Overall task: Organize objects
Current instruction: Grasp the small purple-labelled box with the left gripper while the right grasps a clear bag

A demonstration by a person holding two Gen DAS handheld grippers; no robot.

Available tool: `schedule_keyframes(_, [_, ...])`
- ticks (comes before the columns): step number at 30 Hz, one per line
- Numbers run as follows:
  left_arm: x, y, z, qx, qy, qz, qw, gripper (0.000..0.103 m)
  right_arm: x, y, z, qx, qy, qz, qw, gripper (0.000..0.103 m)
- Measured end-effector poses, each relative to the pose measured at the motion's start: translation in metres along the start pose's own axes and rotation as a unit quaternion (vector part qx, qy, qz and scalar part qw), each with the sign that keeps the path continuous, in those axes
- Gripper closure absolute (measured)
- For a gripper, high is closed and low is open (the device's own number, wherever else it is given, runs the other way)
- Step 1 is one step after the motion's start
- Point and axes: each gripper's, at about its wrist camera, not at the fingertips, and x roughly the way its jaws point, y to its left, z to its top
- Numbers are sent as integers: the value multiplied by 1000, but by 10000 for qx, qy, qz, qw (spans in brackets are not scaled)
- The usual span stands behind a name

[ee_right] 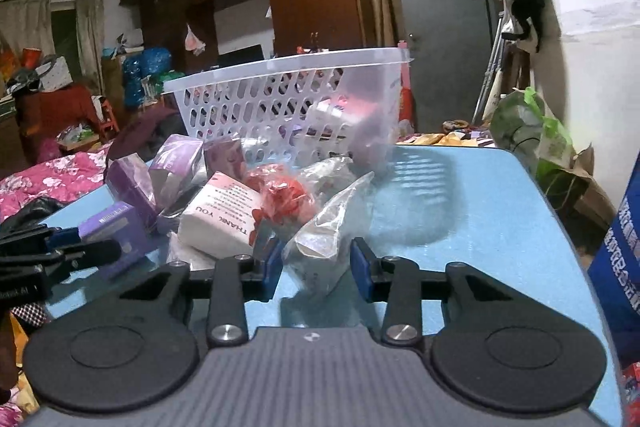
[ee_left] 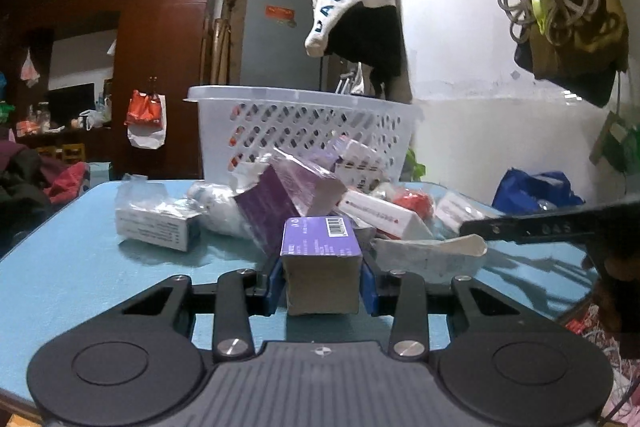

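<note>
Most of the sorting is still waiting: a few boxes are sitting inside the white basket (ee_left: 304,131) beyond both jaws, while the pile is crowding the blue table (ee_left: 80,247). Left gripper (ee_left: 322,281) is clamping a purple box (ee_left: 320,259); right gripper (ee_right: 316,269) is gaping around a clear plastic bag (ee_right: 324,243), not yet pinching it

The basket (ee_left: 304,135) stands at the far side of the table (ee_left: 80,247), boxes showing inside it through its wall. Before the basket lies a heap of packets and boxes — one box (ee_left: 288,203) leans tilted just before its wall, a bagged box (ee_left: 156,221) lies off to the basket's left, and the "thank you" box (ee_right: 220,215) rests before it, just beside a crumpled wrapper (ee_right: 284,199). Nearest of all, well before the basket, a small box (ee_left: 320,263) sits between the left gripper's (ee_left: 320,283) fingers.
</note>
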Motion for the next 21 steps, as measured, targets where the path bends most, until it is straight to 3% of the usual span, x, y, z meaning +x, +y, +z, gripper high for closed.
schedule_keyframes(21, [-18, 15, 6, -1, -377, 92, 9992, 61, -15, -3, 2, -87, -371, 21, 9993, 63])
